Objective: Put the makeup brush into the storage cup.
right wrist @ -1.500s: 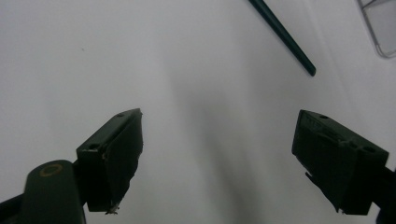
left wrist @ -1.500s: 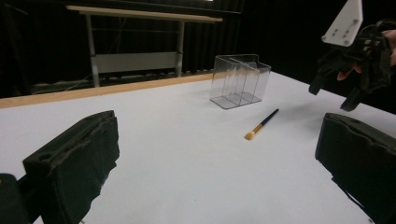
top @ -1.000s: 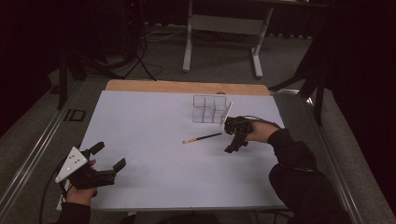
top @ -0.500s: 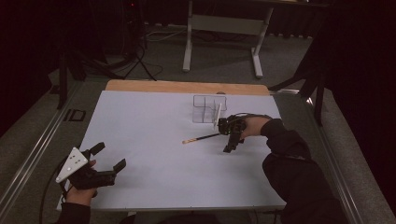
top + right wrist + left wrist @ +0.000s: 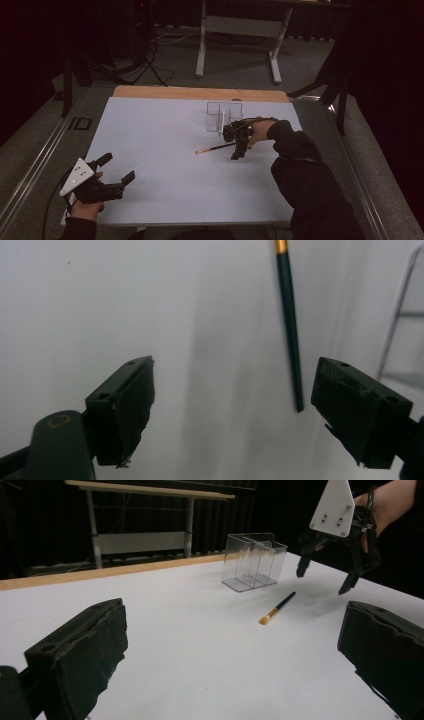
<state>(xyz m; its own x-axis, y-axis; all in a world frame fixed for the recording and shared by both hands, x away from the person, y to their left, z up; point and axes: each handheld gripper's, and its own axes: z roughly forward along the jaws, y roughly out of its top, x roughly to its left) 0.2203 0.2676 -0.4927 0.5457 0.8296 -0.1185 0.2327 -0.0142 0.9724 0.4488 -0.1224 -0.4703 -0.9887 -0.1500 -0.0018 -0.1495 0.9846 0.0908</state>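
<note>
High view: right gripper (image 5: 238, 150) hangs over the slim dark-handled paintbrush with a gold ferrule and tan bristle tip (image 5: 216, 148), centre-right of the frame, jaws spread wide and nothing between them. The jaws have just been opening a little further, with no object in the gap. The brush lies flat on the white table sheet (image 5: 165, 130), just in front of the clear plastic divided organiser box (image 5: 223, 116), not touching it.

Right gripper view: the brush handle (image 5: 291, 335) runs up the right half of the frame, its butt end near the right jaw rather than centred in the gap.

Left gripper (image 5: 116, 172) rests at lower left of the high view, jaws apart, empty, well away from the brush.

Risks, as I judge them:
- Off-centre approach: the right jaw may land on the handle and roll or skid it across the smooth sheet.
- Closing near the butt end would leave the brush tip-heavy, so it could pivot or slip out when lifted.
- A thin handle lying flat means pads may scrape the table and miss.
- The box is close behind; a forward nudge could knock it.
</note>
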